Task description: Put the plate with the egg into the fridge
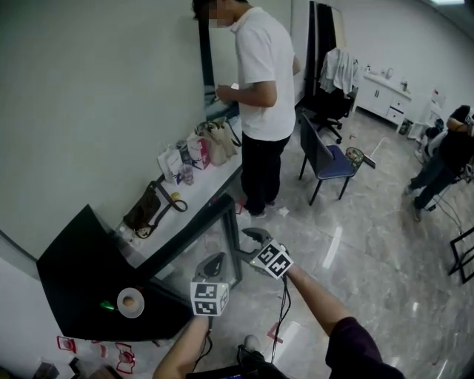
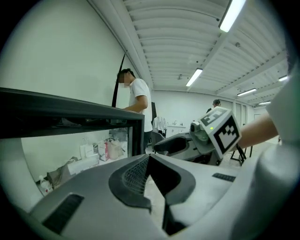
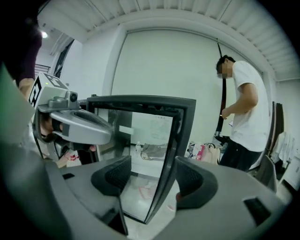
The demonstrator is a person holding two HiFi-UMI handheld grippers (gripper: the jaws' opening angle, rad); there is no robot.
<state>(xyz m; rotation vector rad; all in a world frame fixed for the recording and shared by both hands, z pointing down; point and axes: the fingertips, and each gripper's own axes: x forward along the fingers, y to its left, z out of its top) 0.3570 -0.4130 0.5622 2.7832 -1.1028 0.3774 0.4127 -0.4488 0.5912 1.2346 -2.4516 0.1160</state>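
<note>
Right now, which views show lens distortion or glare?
Head view: mild bending at the edges, lamp reflections streak the glossy floor. Left gripper view: strong fisheye, black corners, ceiling lamp overexposed. Right gripper view: same black corners; the fridge door frame bows.

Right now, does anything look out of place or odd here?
Nothing spilled or damaged. The plate with the egg appears to sit on top of the black fridge, not inside it; the glass door stands open.

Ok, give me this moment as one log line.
left hand-held gripper: shut, empty | right hand-held gripper: open, fridge door edge between jaws | plate with egg: resting on black fridge
</note>
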